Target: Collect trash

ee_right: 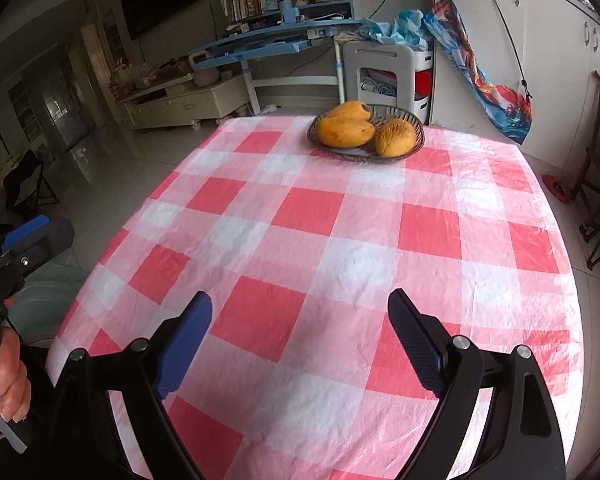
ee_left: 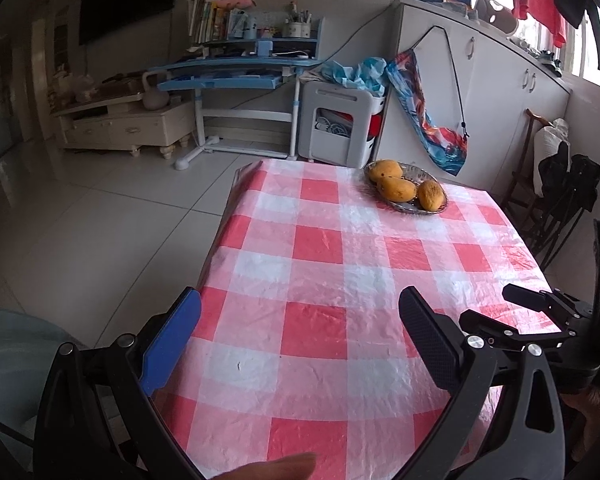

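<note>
We're looking down on a table spread with a red-and-white checked cloth (ee_right: 320,216), and the only thing on it is a wire basket (ee_right: 414,120) of three mangoes (ee_right: 344,130) at the far edge. Beyond it stand a blue desk (ee_left: 228,72) stacked with books, a white cart (ee_left: 340,120) and white cabinets (ee_left: 480,92) (no writing we can read anywhere). We can't make out any trash on the cloth. Our left gripper (ee_left: 300,344) hangs over the near left corner, jaws spread wide with nothing between them. Our right gripper (ee_right: 300,340) is just as wide and empty, the basket well ahead.
</note>
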The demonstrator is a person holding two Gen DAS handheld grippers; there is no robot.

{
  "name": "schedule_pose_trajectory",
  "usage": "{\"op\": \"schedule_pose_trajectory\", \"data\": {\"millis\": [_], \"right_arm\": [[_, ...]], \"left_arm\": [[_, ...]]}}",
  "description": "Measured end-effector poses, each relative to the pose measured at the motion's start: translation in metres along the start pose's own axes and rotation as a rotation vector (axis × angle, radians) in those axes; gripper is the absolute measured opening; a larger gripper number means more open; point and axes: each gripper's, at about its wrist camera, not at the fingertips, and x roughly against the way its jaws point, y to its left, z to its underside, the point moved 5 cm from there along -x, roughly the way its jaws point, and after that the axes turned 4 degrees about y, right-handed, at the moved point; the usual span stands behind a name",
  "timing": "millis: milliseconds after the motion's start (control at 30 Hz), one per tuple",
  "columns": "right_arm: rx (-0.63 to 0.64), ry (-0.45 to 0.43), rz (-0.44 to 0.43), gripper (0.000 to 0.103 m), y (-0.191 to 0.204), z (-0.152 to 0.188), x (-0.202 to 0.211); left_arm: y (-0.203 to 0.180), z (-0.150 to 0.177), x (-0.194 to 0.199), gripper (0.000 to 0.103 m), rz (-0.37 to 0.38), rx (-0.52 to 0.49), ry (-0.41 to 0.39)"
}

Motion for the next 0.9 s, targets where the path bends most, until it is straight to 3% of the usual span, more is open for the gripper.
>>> {"op": "schedule_pose_trajectory", "data": {"millis": [333,600,900], "right_arm": [[0.003,0.012,0.026,0.088,-0.007,-0.003,-0.007],[-0.067,0.029,0.036,0.088,-0.029,-0.005,-0.011],[-0.130,0.069,0.081,0.091,-0.058,0.000,-0.015]], "left_arm": [[0.003,-0.006,-0.006,0.096,-0.030,-0.009,-0.011],[-0.014,-0.014,0.001,0.096,-0.032,-0.105,-0.064],[-0.023,-0.015,-0.002,0.096,-0.010,-0.129,-0.022]]}}
